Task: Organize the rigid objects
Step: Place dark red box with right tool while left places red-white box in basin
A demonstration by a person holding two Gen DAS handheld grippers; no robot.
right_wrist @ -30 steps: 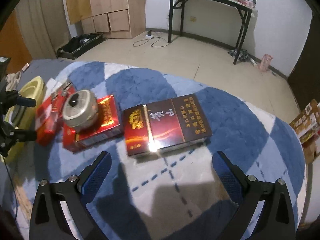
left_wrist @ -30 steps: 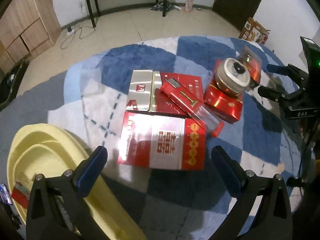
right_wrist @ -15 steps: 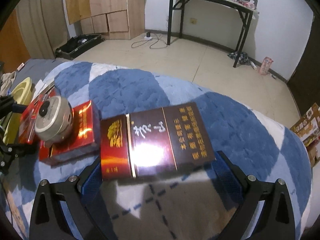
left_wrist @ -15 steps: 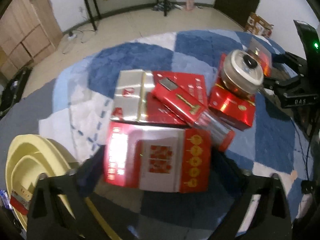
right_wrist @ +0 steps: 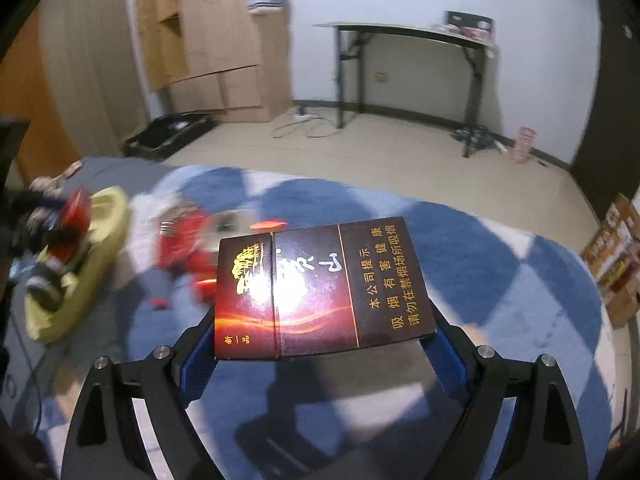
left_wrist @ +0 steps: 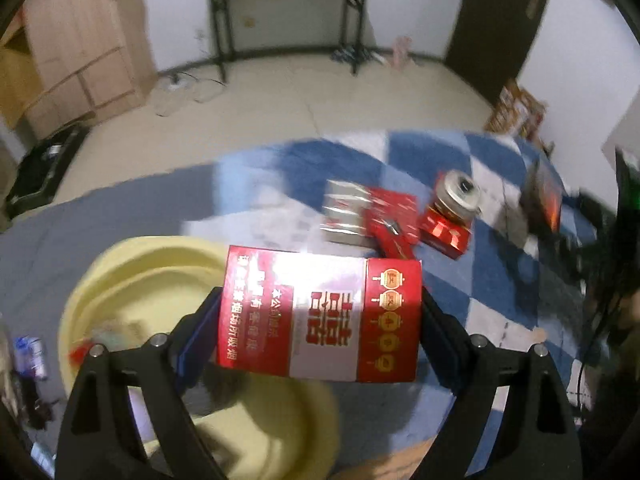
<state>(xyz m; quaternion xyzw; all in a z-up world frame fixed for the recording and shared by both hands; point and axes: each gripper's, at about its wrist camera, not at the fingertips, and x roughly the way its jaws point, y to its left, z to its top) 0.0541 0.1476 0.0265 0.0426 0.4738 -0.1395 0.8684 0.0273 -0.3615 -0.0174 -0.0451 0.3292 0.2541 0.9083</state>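
Note:
My left gripper [left_wrist: 320, 332] is shut on a red and white carton [left_wrist: 320, 314] and holds it lifted, above the near edge of a yellow basin [left_wrist: 160, 276]. My right gripper [right_wrist: 320, 344] is shut on a dark brown carton [right_wrist: 320, 288] and holds it lifted above the blue and white rug [right_wrist: 500, 280]. On the rug lie a silver and red carton [left_wrist: 348, 212], a narrow red box [left_wrist: 394, 236] and a red box with a round tin [left_wrist: 460, 196] on it. The yellow basin also shows blurred in the right wrist view [right_wrist: 80, 272].
A black-legged table [right_wrist: 412, 64] and wooden cabinets [right_wrist: 216, 40] stand by the far wall. Cardboard boxes [right_wrist: 616, 256] sit at the right. Small items lie in the basin and beside it [left_wrist: 28, 352]. Cables and dark gear stand at the rug's right edge [left_wrist: 600, 260].
Both grippers closed on their cartons and lifted them off the rug. The left one swung left toward the yellow basin. The right one rose with the brown carton.

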